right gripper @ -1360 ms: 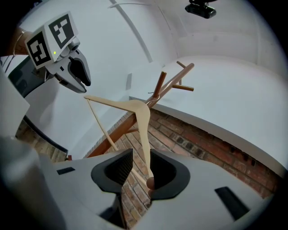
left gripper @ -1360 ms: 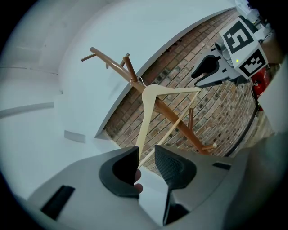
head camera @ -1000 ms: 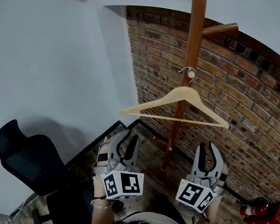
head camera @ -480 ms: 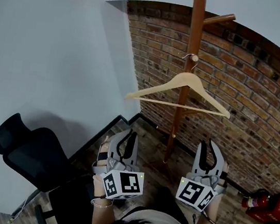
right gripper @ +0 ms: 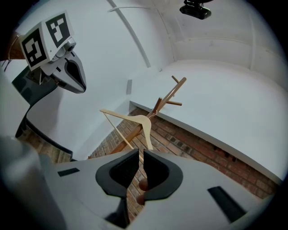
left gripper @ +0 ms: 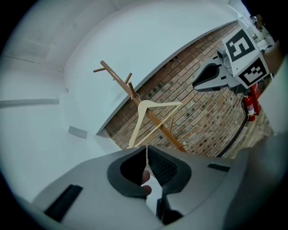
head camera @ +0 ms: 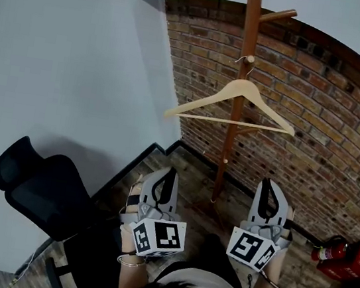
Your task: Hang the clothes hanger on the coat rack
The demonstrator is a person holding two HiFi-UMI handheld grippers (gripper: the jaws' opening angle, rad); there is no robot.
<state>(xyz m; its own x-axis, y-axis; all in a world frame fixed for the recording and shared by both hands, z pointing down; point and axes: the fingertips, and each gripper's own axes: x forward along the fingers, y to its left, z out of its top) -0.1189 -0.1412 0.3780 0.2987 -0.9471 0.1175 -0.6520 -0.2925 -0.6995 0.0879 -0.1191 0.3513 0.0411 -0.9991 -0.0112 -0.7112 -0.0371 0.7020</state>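
Head view. Wooden clothes hanger [head camera: 236,105] hangs by its hook from a short peg of the coat rack [head camera: 251,23], at 12 o'clock against the brick wall [head camera: 340,150]. Left gripper [head camera: 165,173] at 7 o'clock and right gripper [head camera: 270,185] at 5 o'clock, well apart from the hanger, fingers closing with nothing between them. Black office chair [head camera: 32,192] at 8 o'clock; red fire extinguisher [head camera: 343,265] at 4 o'clock.

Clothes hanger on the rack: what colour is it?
The clothes hanger is pale wood; head view shows it best.
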